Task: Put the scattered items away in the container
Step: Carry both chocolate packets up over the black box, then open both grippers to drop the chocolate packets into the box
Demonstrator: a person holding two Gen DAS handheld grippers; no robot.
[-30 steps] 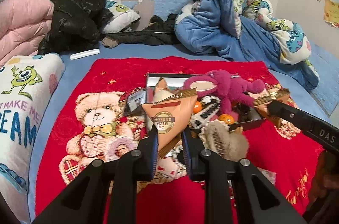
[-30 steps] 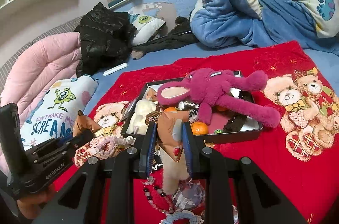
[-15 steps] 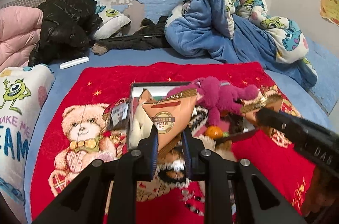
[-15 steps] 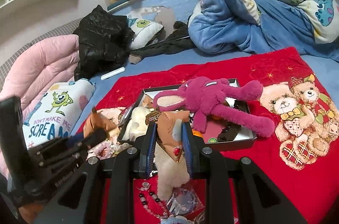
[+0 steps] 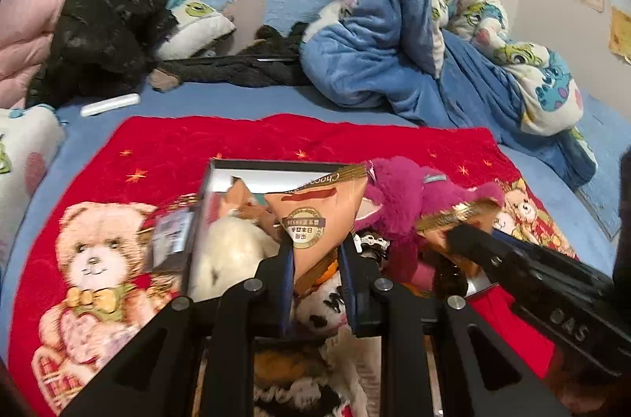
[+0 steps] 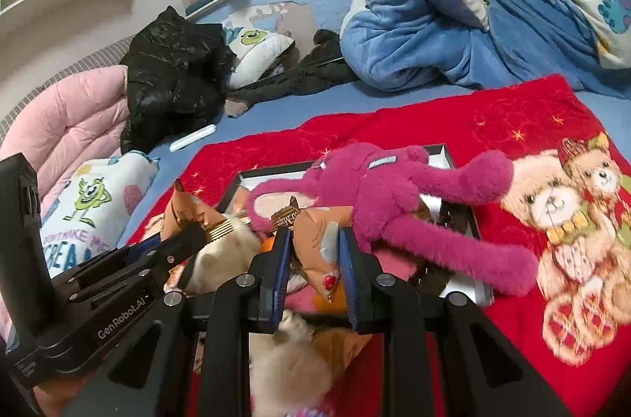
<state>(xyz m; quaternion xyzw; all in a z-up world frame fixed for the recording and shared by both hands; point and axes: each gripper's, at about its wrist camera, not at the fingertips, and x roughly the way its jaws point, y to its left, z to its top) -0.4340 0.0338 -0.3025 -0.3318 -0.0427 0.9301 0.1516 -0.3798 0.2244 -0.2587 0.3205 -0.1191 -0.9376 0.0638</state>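
My left gripper (image 5: 315, 247) is shut on a tan triangular snack packet (image 5: 319, 216) and holds it over the near left part of the black-rimmed tray (image 5: 276, 164). My right gripper (image 6: 311, 239) is shut on a second tan snack packet (image 6: 315, 231), held over the tray's (image 6: 445, 153) near edge. A magenta plush toy (image 6: 378, 192) lies across the tray; it also shows in the left wrist view (image 5: 406, 196). The tray also holds a white plush (image 5: 232, 251) and small oranges. The right gripper shows in the left wrist view (image 5: 465, 235), the left gripper in the right wrist view (image 6: 197, 231).
The tray sits on a red teddy-bear blanket (image 5: 118, 180) on a blue bed. A cream furry item (image 6: 288, 369) and other small things lie just in front of the tray. A black jacket (image 5: 102, 26), pink quilt (image 6: 71, 125), pillows and a blue duvet (image 5: 394, 42) lie beyond.
Both grippers have moved forward towards the tray, each still holding its packet. The tray and plush toy now appear nearer and larger.
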